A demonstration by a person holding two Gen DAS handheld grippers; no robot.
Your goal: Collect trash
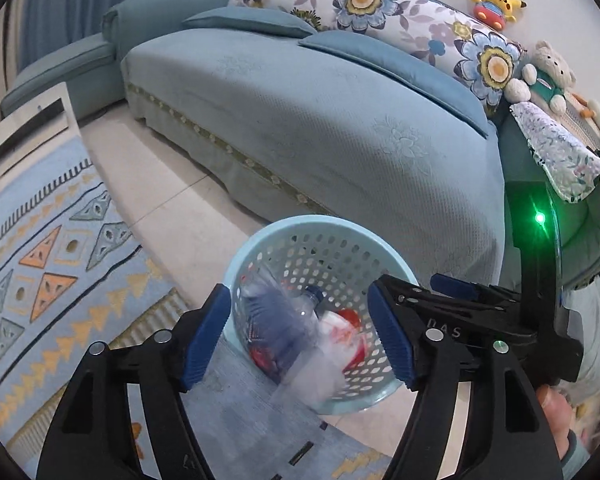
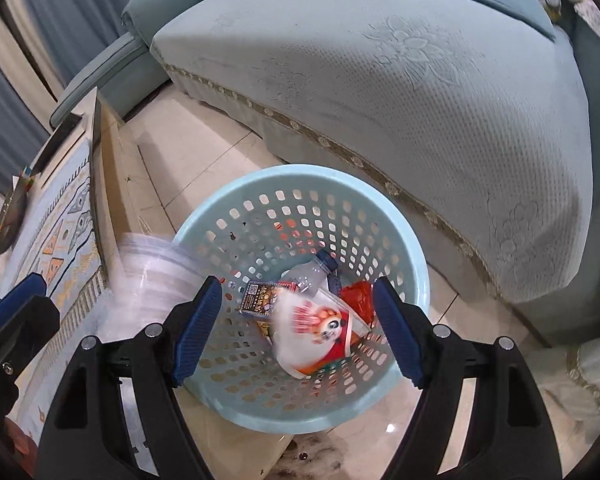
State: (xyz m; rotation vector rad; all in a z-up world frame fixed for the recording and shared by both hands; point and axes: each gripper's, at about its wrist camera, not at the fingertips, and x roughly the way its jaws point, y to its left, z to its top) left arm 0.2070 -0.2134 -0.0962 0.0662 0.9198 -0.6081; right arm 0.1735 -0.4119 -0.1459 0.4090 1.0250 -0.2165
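A light blue perforated trash basket (image 1: 260,240) stands on the floor by the sofa; it also shows in the right wrist view (image 2: 300,176). Inside lie a clear plastic bottle (image 2: 308,276), a white paper cup with a panda print (image 2: 320,328), a red wrapper (image 2: 358,296) and a small printed packet (image 2: 260,300). A blurred clear plastic cup (image 2: 156,276) is in the air at the basket's left rim; it also shows blurred in the left wrist view (image 1: 316,364). My left gripper (image 1: 300,340) is open above the basket. My right gripper (image 2: 296,328) is open above the basket.
A light blue sofa (image 1: 320,120) with floral cushions and plush toys runs behind the basket. A patterned blue rug (image 1: 40,260) covers a low table at the left. A white appliance (image 1: 32,124) stands beyond it. The floor (image 2: 204,152) is pale tile.
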